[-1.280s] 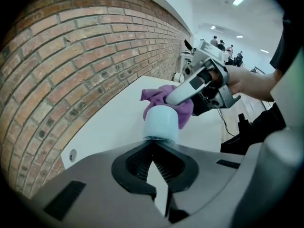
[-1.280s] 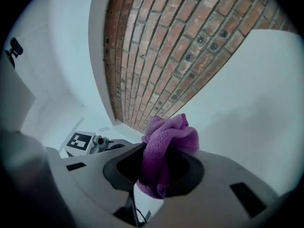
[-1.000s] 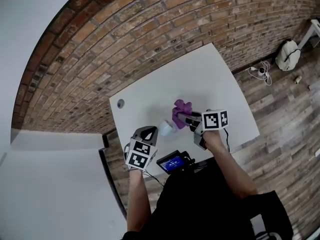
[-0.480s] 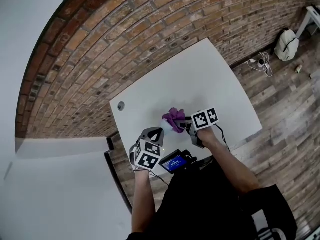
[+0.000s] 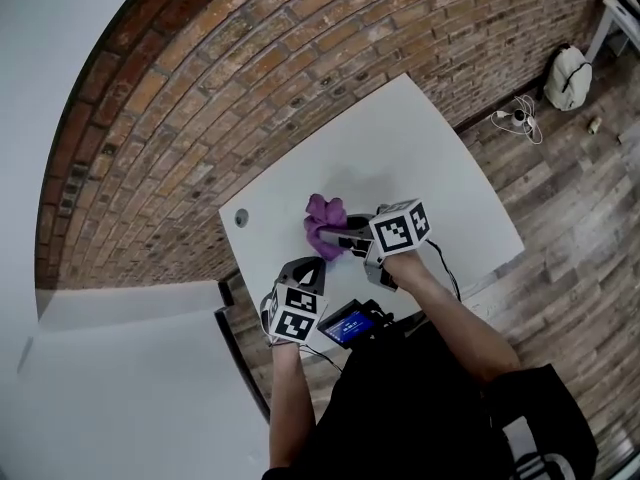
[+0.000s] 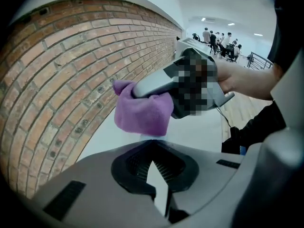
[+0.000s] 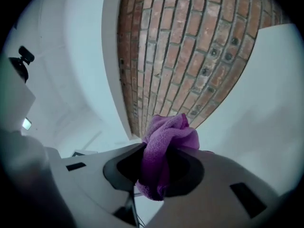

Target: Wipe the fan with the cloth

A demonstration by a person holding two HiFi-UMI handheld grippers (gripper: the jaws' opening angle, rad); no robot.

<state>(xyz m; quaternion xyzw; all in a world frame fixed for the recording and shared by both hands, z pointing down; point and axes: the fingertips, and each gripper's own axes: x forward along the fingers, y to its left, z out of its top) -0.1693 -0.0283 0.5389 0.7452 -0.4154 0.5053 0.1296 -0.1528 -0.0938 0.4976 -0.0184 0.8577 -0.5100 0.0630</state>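
Observation:
The purple cloth is bunched in my right gripper, which is shut on it and points left, above the white table. In the right gripper view the cloth fills the space between the jaws. My left gripper is just below it at the table's near edge, angled down with its jaws shut. From the left gripper view the cloth hangs right ahead. A pale sliver under it may be the small fan, which is otherwise hidden.
A brick wall runs behind the table. A round grey grommet sits in the table's left corner. A device with a blue screen hangs at the person's waist. A white bag and cables lie on the wooden floor.
The right gripper has carried the cloth to the left and up, over the spot where the small pale fan showed. The left gripper has barely shifted.

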